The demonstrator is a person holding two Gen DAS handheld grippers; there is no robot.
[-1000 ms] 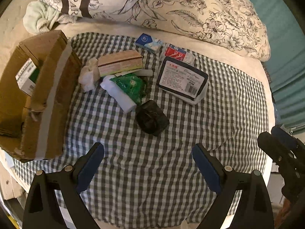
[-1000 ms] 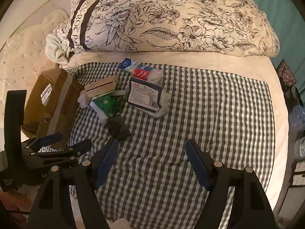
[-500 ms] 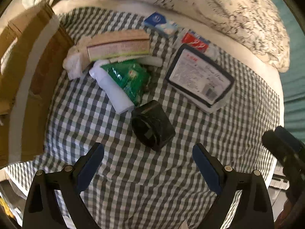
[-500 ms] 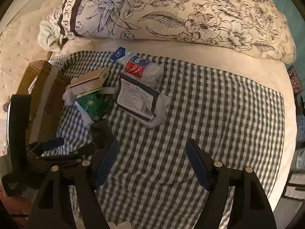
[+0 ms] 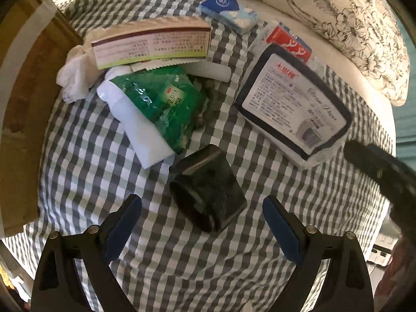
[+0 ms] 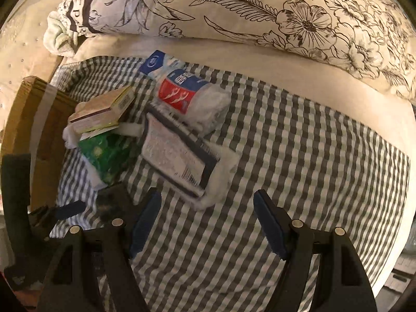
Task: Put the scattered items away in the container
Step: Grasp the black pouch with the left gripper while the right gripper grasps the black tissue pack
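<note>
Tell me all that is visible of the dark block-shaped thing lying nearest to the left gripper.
The dark block is a small boxy object, black with a greenish marbled sheen, its surface glossy like wrapped film or polished stone; which one, I cannot tell. A pale seam or edge line crosses its upper face. It lies tilted, one corner toward the camera, on the checked cloth. Its far corner sits close to the white packet under the green bag; contact is unclear. The open left gripper frames it without touching.
</note>
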